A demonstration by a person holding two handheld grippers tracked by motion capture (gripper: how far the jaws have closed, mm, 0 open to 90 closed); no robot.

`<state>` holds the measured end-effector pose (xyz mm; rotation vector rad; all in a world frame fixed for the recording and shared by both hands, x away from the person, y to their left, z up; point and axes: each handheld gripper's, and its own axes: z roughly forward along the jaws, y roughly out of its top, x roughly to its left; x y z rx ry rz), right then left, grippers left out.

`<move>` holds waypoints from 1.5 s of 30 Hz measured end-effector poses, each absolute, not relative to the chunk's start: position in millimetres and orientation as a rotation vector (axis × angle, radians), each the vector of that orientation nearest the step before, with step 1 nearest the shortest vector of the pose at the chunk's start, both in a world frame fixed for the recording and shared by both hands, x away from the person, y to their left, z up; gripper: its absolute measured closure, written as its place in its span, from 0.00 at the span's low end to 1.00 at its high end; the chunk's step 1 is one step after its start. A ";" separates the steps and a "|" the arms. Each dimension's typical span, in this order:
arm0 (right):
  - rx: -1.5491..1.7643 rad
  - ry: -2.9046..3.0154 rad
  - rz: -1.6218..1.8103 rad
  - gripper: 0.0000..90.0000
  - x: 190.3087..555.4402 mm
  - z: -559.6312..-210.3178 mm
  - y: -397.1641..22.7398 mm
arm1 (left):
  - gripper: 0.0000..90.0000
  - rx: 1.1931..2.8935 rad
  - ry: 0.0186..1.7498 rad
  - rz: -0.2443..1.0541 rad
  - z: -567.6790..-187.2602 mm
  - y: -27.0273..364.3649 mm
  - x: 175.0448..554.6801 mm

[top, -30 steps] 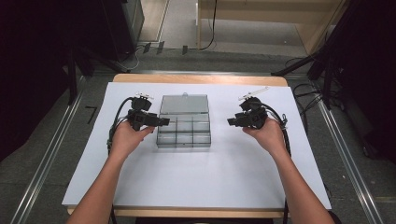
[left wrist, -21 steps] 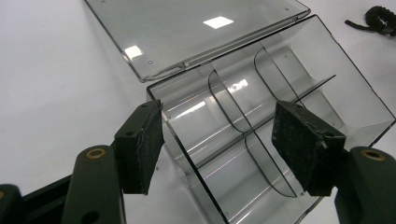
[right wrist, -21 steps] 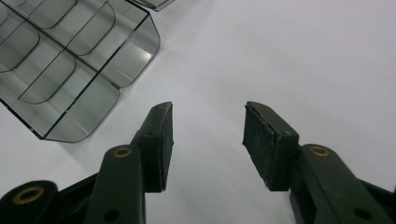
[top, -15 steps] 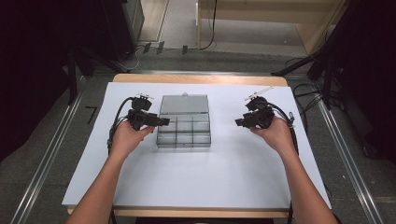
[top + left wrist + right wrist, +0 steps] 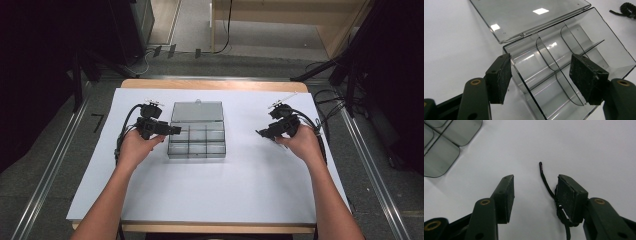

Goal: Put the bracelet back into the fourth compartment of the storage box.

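No text, label, brand, number or sign can be read anywhere, neither on the clear plastic box (image 5: 196, 129) nor on the white table sheet (image 5: 210, 190).

In the left gripper view, the clear box (image 5: 564, 65) runs off the bottom edge and its open lid (image 5: 524, 15) off the top. In the right gripper view, a thin black cord (image 5: 549, 187) passes behind one pad (image 5: 570, 197) of the right tongs (image 5: 535, 198), its lower end cut off.

- Table (image 5: 210, 85): wooden top, edge visible at the far side.
- White sheet (image 5: 210, 195): covers nearly the whole top.
- Clear compartment box (image 5: 196, 142): on the sheet, left of centre, lid open flat behind it.
- Thin black cord (image 5: 546, 181): on the sheet.
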<state>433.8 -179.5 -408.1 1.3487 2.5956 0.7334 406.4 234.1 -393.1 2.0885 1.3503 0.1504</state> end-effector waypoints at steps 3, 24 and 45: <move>1.360 2.604 0.707 0.52 436.0 -412.6 -182.2 | 0.39 2.089 1.349 0.150 -393.2 233.9 406.3; 1.443 2.606 0.596 0.48 448.6 -432.0 -195.2 | 0.40 2.089 1.350 0.142 -395.4 235.7 407.5; 1.484 2.594 0.541 0.49 457.5 -440.3 -204.9 | 0.40 2.096 1.357 0.137 -397.8 236.4 407.8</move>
